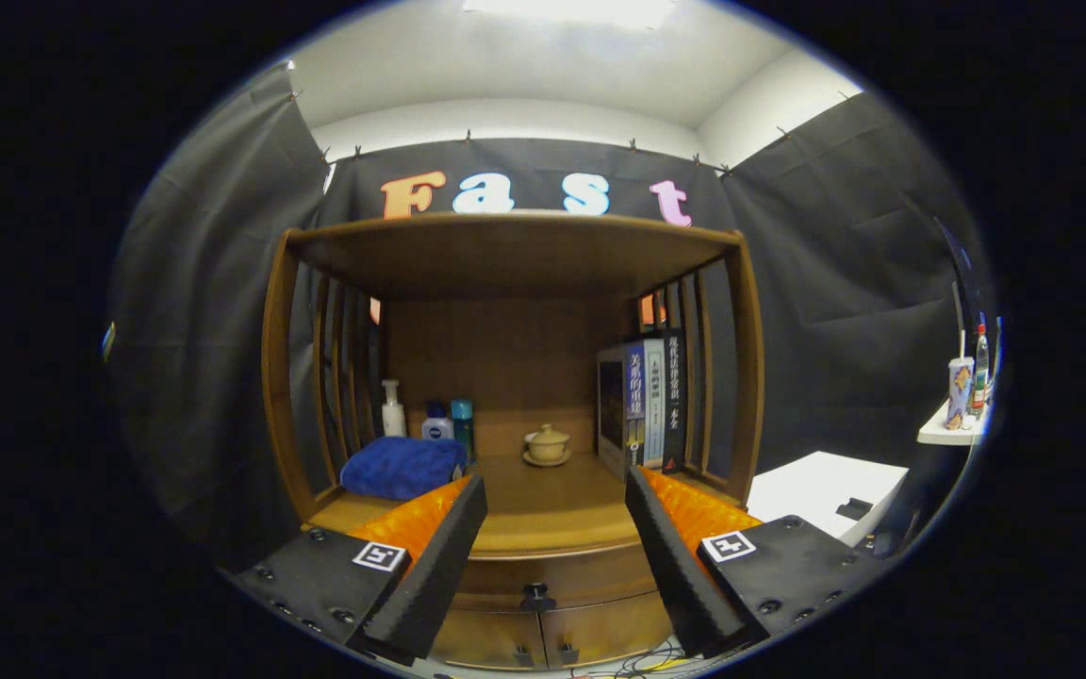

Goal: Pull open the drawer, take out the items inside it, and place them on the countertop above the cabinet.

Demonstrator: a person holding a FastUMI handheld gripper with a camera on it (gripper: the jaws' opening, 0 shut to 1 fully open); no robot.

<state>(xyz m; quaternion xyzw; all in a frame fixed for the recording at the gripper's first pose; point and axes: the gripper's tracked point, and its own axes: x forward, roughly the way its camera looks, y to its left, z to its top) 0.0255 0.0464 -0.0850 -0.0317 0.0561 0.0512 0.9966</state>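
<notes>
Nearest the camera, the claw (pixel 557 556) is held spread wide, with nothing pinched between its two fingers. Framed in the gap between them, just ahead and a little low, the drawer (pixel 552 573) is seen closed in the front of the wooden cabinet, with a small dark knob (pixel 537 596) at its middle. Below it, two cupboard doors (pixel 543 639) with their own small handles can be made out. What the drawer holds cannot be told while it is shut.

Above the drawer, the bench (pixel 552 514) is already partly taken up: a folded blue towel (pixel 403 468) at the left, three bottles (pixel 430 415) behind it, a lidded cup on a saucer (pixel 547 444) toward the back, and a row of books (pixel 649 401) standing upright at the right.

The step in hand is judged to be the approach to the knob. It is best done by lowering the claw until the knob sits squarely between the fingers, closing on it firmly, and then drawing straight back in line with the drawer, so that it is not twisted or jammed. The knob looks small and possibly rounded, so a centred grip is advised against slipping. The bare middle front of the bench appears the sensible spot for whatever is taken out.
</notes>
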